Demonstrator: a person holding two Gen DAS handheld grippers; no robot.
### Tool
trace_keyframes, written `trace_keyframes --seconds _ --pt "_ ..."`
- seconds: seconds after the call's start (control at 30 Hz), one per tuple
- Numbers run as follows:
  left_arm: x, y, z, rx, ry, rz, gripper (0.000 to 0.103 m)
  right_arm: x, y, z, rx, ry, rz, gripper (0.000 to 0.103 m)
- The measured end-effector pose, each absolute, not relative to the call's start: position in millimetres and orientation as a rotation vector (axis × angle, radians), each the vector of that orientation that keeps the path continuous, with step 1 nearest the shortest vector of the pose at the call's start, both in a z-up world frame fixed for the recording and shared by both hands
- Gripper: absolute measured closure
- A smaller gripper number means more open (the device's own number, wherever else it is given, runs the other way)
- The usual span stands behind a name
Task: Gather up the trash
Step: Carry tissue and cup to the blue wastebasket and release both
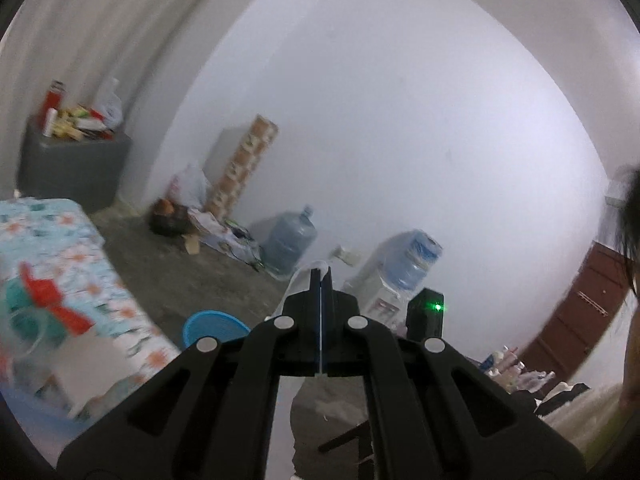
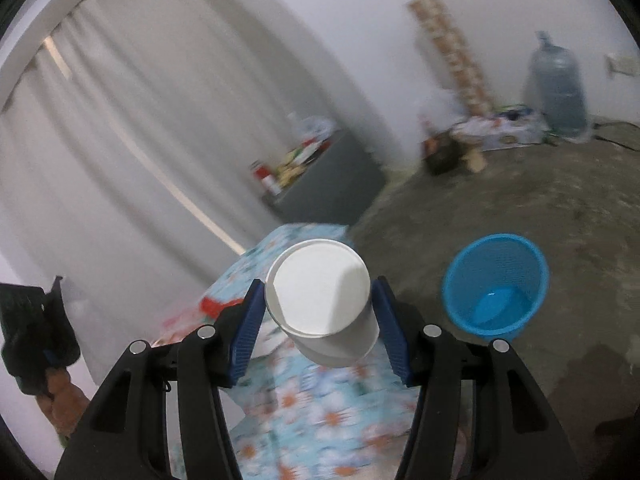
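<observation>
My right gripper (image 2: 319, 283) is shut on a white paper cup (image 2: 320, 292), its blue pads (image 2: 252, 320) pressing the cup's two sides. The cup is tilted, with its wide round end facing away from me, above a floral-covered surface (image 2: 320, 408). A blue mesh trash basket (image 2: 496, 284) stands on the grey floor to the right of the cup, and it is seen again as the basket (image 1: 212, 326) left of my left gripper (image 1: 321, 276). That gripper is shut, with a thin see-through plastic piece (image 1: 294, 284) pinched at its tips and hanging down.
A grey cabinet (image 1: 76, 168) piled with bottles and packets stands by the curtain. Water jugs (image 1: 288, 240), a dispenser (image 1: 400, 272) and a floor clutter pile (image 1: 176, 216) line the white wall. A brown door (image 1: 580, 312) and a person's hair (image 1: 632, 216) are at the right.
</observation>
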State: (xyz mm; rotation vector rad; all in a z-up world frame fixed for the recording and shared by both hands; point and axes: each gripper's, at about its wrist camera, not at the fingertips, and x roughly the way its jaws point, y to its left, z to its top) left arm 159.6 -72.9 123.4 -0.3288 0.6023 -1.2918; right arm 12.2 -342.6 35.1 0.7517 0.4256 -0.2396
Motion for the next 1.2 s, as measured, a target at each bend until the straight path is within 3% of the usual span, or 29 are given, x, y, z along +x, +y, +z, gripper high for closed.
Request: trace_keyframes --seconds 0.3,0.6,0.9,0.93,0.97,1.0,1.03,1.07,1.2 --pt "216.5 -237.4 101.1 -0.261 0.814 -1.379 0.103 -5.5 -422.0 -20.3 0.869 0.385 -0.490 0.049" --pt "276.4 -410.2 -13.8 -0.101 1.086 -1.305 0.103 24.1 -499.9 -115.4 0.987 0.471 -0.607 0.049" --pt "309.0 -493.2 -143.1 0.105 1.285 -1.121 0.103 68.9 -552.1 -211.3 1.087 0.592 -0.638 0.049" --pt "312.1 -498.0 -151.1 0.126 1.295 -1.094 0.101 74.0 -554.5 -219.1 1.095 0.609 -0.639 0.048" --pt "314.4 -500.1 -159.9 0.144 1.317 -1.067 0.092 79.7 -557.5 -226.9 1.102 0.635 -0.645 0.047" --pt "316.6 -502.2 -168.2 0.150 1.339 -1.048 0.085 86.1 -561.1 -238.1 1.107 0.671 -0.656 0.038" --pt "319.2 -504.7 -176.8 0.158 1.360 -1.023 0.069 90.8 -563.6 -247.3 1.107 0.700 -0.669 0.033" --pt "321.2 -505.9 -181.3 0.165 1.362 -1.001 0.063 93.8 -565.0 -253.7 1.105 0.720 -0.682 0.033" --pt "318.3 -500.8 -174.0 0.166 1.333 -1.005 0.059 88.2 -558.4 -250.7 1.112 0.705 -0.683 0.032"
